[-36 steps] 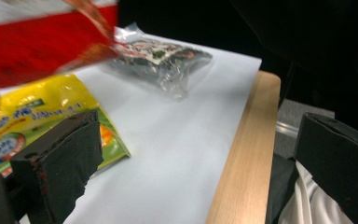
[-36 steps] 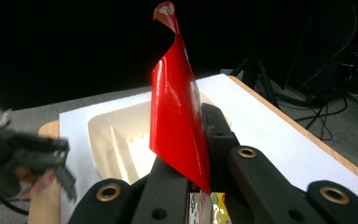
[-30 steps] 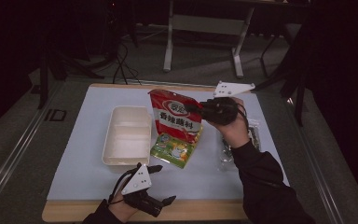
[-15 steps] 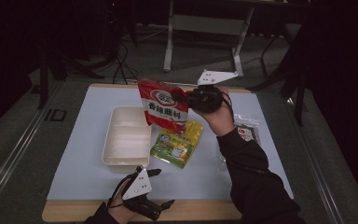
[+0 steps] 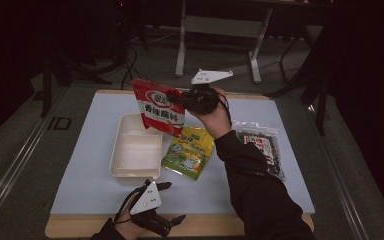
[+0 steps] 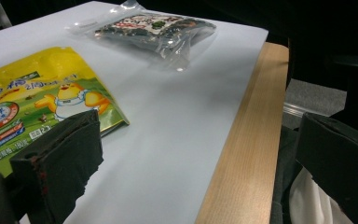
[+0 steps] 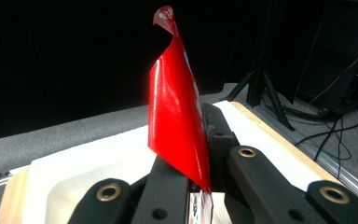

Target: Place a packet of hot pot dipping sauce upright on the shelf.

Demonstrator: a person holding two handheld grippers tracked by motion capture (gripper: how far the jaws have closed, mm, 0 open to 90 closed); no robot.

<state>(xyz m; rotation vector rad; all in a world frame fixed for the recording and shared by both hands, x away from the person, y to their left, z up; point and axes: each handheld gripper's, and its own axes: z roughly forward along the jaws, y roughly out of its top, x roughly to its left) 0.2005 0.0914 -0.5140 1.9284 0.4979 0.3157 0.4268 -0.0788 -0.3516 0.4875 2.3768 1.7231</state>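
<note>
White tray (image 5: 136,150): sits left of centre in the high view, empty, in the same spot on the pale mat (image 5: 95,165) as a second ago.
Left gripper (image 5: 166,206): low in the frame near the bottom edge, just below the tray, resting at the wooden table edge (image 5: 205,226); it has barely shifted since the earlier frames. In the left gripper view its two black jaws stand wide apart with nothing but mat and wood between them.
Red snack bag (image 5: 159,106): upper centre of the high view, lifted off the table and hanging above the tray's far right corner. A second ago it hung further right, over the yellow bag; half a second ago it was partway across; now it has drifted left again.
Right gripper (image 5: 184,100): centre top of the high view, jaws clamped together on the right edge of the red snack bag. In the right gripper view the red film (image 7: 179,116) stands up pinched between the two black jaws. The hand has carried it leftward across the frame since the earlier pictures.
Yellow-green bag (image 5: 189,152): flat on the mat just right of the tray, unmoved, now more fully uncovered.
Dark seaweed packet (image 5: 260,146): right of centre, partly behind the sleeve (image 5: 260,200), unmoved.
</note>
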